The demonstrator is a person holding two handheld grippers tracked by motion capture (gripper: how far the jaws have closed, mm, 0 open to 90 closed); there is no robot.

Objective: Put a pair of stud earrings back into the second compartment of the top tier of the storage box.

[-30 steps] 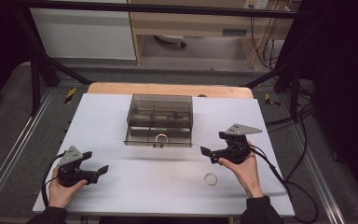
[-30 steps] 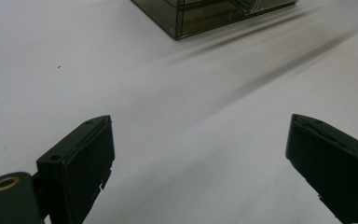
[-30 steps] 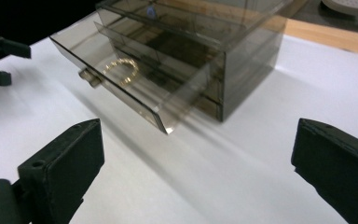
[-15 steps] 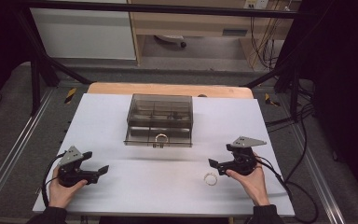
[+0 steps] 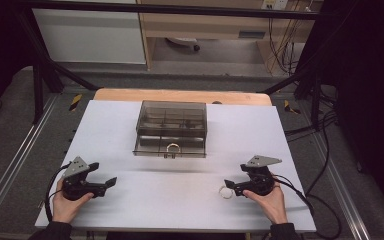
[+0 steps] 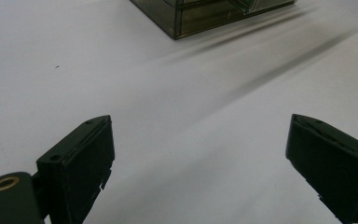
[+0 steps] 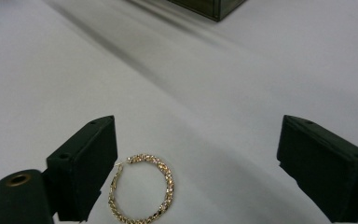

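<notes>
Two grippers sit low over the white table in the high view, one in each of a person's hands at the bottom of the frame, and we see both with jaws spread wide and holding nothing. We find the right gripper at lower right, its tips just beside a small gold hoop lying flat on the table; in the right gripper view the hoop lies at lower centre, close against the jaw on the left of that frame and well off the one on the right. We judge the step in hand to be picking up this hoop, perhaps for the smoky clear box at upper centre, though we have no task to confirm it. To do it well, we would shift the gripper so the hoop sits midway between the jaws, come down until the tips meet the table, and close slowly across the ring's width, since a thin, flat hoop may slide or flip out of a hurried pinch. We see the left gripper idle at lower left, pointing across bare table toward the box corner at the top of its own view. Another ring-like piece shows at the box's near edge; we cannot tell just how it sits. Beyond the smooth, matte white top we see a wooden edge, black frame bars, grey floor, trailing cables at right and pale cabinets at the back.
</notes>
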